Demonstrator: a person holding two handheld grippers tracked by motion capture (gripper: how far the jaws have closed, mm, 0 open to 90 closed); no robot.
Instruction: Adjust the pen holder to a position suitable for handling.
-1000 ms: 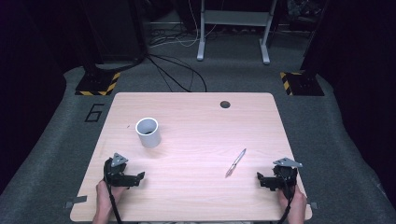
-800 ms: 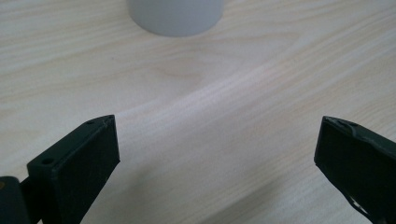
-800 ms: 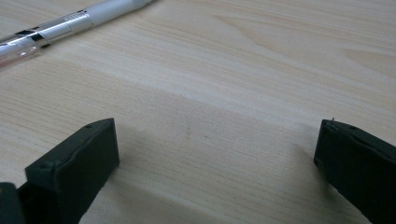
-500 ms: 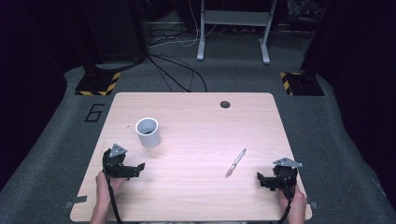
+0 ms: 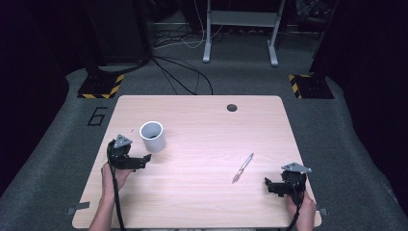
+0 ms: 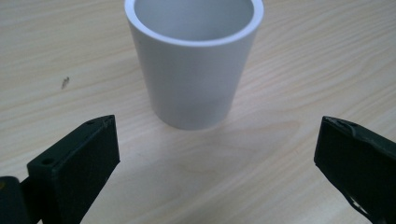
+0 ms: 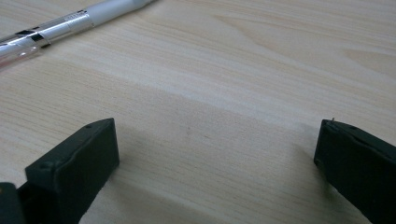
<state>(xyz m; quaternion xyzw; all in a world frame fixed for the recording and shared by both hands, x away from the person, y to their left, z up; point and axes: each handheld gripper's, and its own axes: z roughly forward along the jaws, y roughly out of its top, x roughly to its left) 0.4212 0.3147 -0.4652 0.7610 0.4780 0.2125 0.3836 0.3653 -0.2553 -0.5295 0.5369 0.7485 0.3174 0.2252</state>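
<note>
Nearest, at the table's front edge: right gripper [image 5: 278, 185], jaws spread wide, holding nothing, resting low over bare wood.

Just beyond it, well apart from the jaws: pen [image 5: 242, 167], lying flat and slantwise, clear barrel and pale cap.

Front left: left gripper [image 5: 137, 160], jaws likewise wide apart and empty, aimed squarely at the white cup [image 6: 194, 56].

The cup stands upright, open mouth up, left of the table's middle, just ahead of the jaws and not yet between them.

Step in hand, by my judgement: closing on the cup. Best done by sliding forward level until the wall sits midway between the jaws, then squeezing gently; a smooth tapered wall may slip or tip.

Farther: round dark hole [image 5: 232, 107] near the far edge.

Nothing stands between jaws and cup.

Beyond the wooden table [image 5: 202, 202]: floor cables [image 5: 185, 72], hazard-striped feet [image 5: 101, 90].
</note>
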